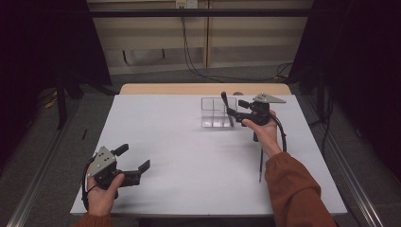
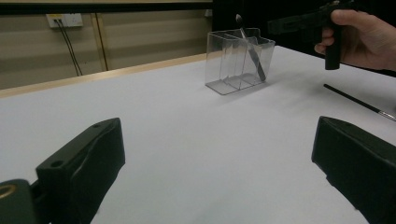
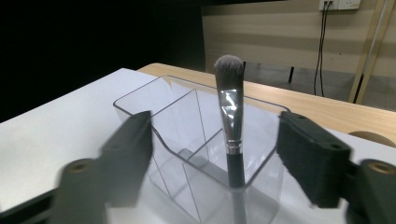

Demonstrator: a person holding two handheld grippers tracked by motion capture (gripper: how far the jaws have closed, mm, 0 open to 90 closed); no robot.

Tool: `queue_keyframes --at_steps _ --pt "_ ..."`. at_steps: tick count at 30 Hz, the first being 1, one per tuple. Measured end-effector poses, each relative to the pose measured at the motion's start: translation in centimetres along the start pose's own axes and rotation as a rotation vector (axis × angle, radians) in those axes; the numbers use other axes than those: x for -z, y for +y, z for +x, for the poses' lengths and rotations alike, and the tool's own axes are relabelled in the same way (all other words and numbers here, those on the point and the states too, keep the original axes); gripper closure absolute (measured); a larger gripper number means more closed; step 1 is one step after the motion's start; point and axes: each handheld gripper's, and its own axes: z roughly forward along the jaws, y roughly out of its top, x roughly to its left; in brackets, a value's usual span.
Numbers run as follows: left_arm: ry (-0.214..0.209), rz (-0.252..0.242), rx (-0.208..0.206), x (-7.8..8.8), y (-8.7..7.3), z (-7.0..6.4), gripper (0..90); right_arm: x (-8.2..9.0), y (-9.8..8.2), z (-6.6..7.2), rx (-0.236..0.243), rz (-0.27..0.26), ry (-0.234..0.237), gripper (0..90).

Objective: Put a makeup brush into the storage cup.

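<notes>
- Right gripper (image 1: pixel 229 108) is held up at the far right part of the white table (image 1: pixel 179 156), right by the clear organizer (image 1: pixel 215 113)
- Its jaws stand apart, nothing pressed betw. them; in the right gripper view the makeup brush (image 3: pixel 230 121) stands free in the gap, pads clear of it on both sides
- Brush sits handle-down in the organizer, bristle head up and above the rim, leaning a bit; from the left gripper view it's in the compartment nearest the right hand (image 2: pixel 359 39)
- Organizer is see-through plastic w/ dividers, several compartments, resting flat on the table toward the far edge
- Left gripper (image 1: pixel 137 161) is low at the near left corner, well apart from the organizer, jaws wide open & holding nothing; left gripper view has bare table betw. them
- A second thin dark brush (image 1: pixel 260 164) lies flat on the table near the right forearm, just beside the rust-coloured sleeve (image 1: pixel 295 189), touching neither gripper
- Wooden tabletop strip (image 1: pixel 203 88) runs along the far edge behind the white surface
- Cables (image 1: pixel 189 47) hang down the back wall from a socket
</notes>
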Motion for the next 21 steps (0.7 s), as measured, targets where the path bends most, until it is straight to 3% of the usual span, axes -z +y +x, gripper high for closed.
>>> queue_keyframes --at_steps 10,13,21 --pt "0.000 -0.001 -0.004 0.1 0.0 0.0 2.7 2.1 0.0 0.0 -0.040 0.019 0.009 5.8" --pt "0.002 0.000 -0.005 0.0 0.0 0.0 2.7 2.8 -0.1 0.1 -0.025 0.017 0.009 2.3" --pt "-0.002 -0.002 -0.006 0.0 0.0 0.0 2.6 4.2 0.0 0.9 -0.006 0.029 0.023 1.5"
